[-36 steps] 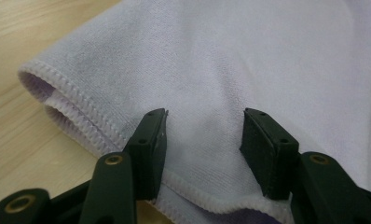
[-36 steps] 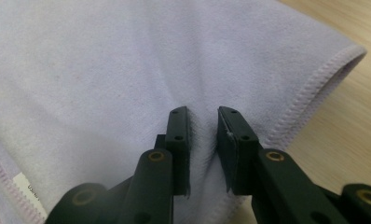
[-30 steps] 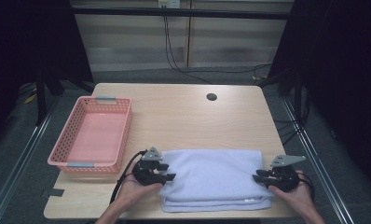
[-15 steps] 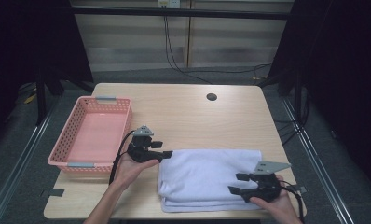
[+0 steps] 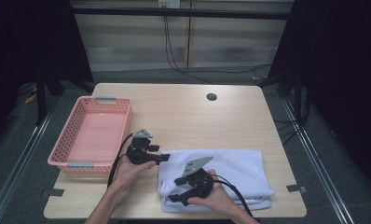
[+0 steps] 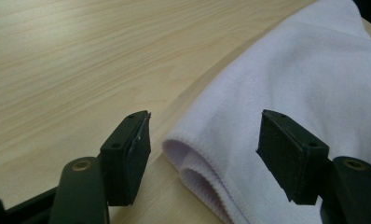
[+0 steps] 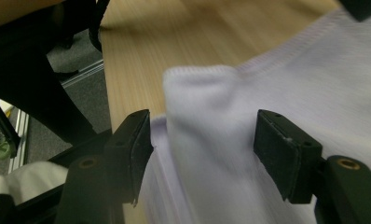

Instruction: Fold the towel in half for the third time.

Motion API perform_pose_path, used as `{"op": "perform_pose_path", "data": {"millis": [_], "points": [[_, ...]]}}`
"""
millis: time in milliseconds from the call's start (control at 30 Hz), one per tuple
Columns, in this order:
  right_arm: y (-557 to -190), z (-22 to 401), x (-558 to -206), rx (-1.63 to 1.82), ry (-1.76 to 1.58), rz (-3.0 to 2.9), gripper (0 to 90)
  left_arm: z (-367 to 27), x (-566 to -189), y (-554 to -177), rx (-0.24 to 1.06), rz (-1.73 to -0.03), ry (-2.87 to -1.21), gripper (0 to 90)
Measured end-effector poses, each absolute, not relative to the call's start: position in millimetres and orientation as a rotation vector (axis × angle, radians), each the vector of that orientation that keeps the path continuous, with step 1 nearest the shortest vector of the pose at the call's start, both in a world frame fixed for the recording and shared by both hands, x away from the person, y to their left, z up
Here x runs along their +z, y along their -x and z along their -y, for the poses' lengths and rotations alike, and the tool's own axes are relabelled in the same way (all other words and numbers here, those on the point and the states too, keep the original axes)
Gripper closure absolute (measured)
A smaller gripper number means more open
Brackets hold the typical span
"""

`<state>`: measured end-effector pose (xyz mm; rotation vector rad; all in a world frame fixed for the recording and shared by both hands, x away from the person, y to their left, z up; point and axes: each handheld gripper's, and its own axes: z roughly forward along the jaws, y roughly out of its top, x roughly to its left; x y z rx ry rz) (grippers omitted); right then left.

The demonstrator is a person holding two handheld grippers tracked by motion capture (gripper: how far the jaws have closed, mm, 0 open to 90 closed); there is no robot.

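A folded white towel (image 5: 237,168) lies on the near right part of the wooden table (image 5: 188,116). My left gripper (image 5: 164,157) is at the towel's far left corner. Its jaws have just been opening and stand apart, with the towel's (image 6: 291,84) folded hem lying untouched between them in the left gripper (image 6: 204,154) view. My right gripper (image 5: 175,190) hovers over the towel's near left part, pointing left. Its jaws have also just been opening. In the right gripper (image 7: 204,154) view a towel (image 7: 277,84) corner lies loose between the spread pads.
An empty pink basket (image 5: 72,130) stands at the table's left side, close to my left hand. A round cable hole (image 5: 211,97) sits at the far middle. The table's near edge runs just below the towel.
My right gripper has swept left from the towel's right end to its near left corner and opened. My left gripper has shifted slightly away from the near edge and opened.
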<state>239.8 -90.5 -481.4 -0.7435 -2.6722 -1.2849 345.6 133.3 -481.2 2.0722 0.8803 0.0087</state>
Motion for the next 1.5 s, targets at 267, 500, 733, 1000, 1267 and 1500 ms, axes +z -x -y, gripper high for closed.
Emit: {"op": "perform_pose_path", "data": {"millis": [267, 500, 733, 1000, 1267, 1500], "points": [[-226.0, 70.9, -495.8, -1.232, 0.646, 2.716, 30.1, -137.8, -483.4, -347.7, 0.009, -0.912, -2.061, 33.7], [-212.0, 70.1, -502.1, -1.296, 0.543, 2.85, 29.7, -136.1, -486.3, -348.0, 0.012, -0.94, -2.065, 33.1], [-203.6, 65.5, -503.0, -1.279, 0.47, 2.977, 31.4, -140.0, -493.5, -351.0, 0.02, -0.988, -2.08, 33.1], [-208.8, 69.4, -500.2, -1.283, 0.562, 3.01, 61.3, -136.4, -500.8, -352.0, 0.03, -0.968, -2.099, 30.2], [-215.0, 81.3, -499.1, -1.358, 0.694, 2.861, 77.2, -120.6, -499.9, -346.1, -0.031, -0.872, -2.152, 63.6], [-221.8, 87.0, -487.7, -1.385, 0.777, 2.762, 78.9, -123.7, -495.8, -350.1, -0.132, -0.912, -2.014, 81.3]]}}
